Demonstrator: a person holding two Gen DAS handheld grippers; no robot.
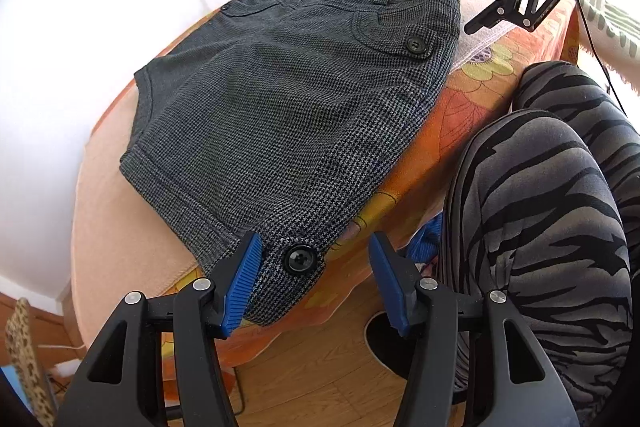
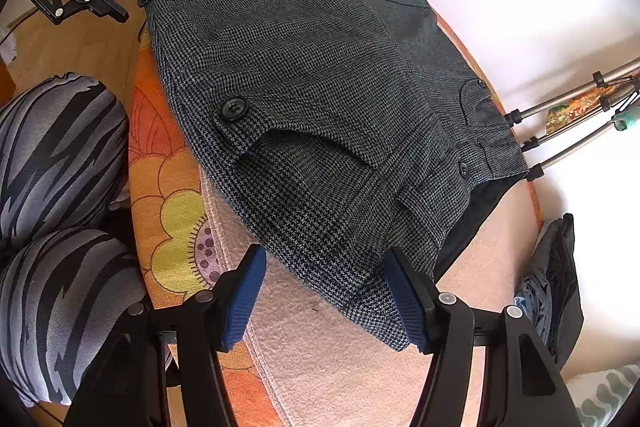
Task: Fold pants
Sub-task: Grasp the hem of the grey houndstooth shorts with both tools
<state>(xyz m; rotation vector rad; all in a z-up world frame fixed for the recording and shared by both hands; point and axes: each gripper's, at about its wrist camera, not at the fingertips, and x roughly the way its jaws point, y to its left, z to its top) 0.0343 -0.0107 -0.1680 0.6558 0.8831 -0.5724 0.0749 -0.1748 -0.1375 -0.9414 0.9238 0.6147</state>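
Both grippers spread wide: left gripper point(image 1: 316, 279) | right gripper point(image 2: 324, 291) | pants point(image 1: 288, 107) flat; table point(image 1: 120, 195)

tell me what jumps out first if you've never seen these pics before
The grey houndstooth shorts dominate, spread flat across the table with one big black button at the near hem corner. Both grippers are open at opposite near corners: the left gripper straddling that button, the right gripper at the waistband end. Zebra-striped leggings crowd the table's edge.
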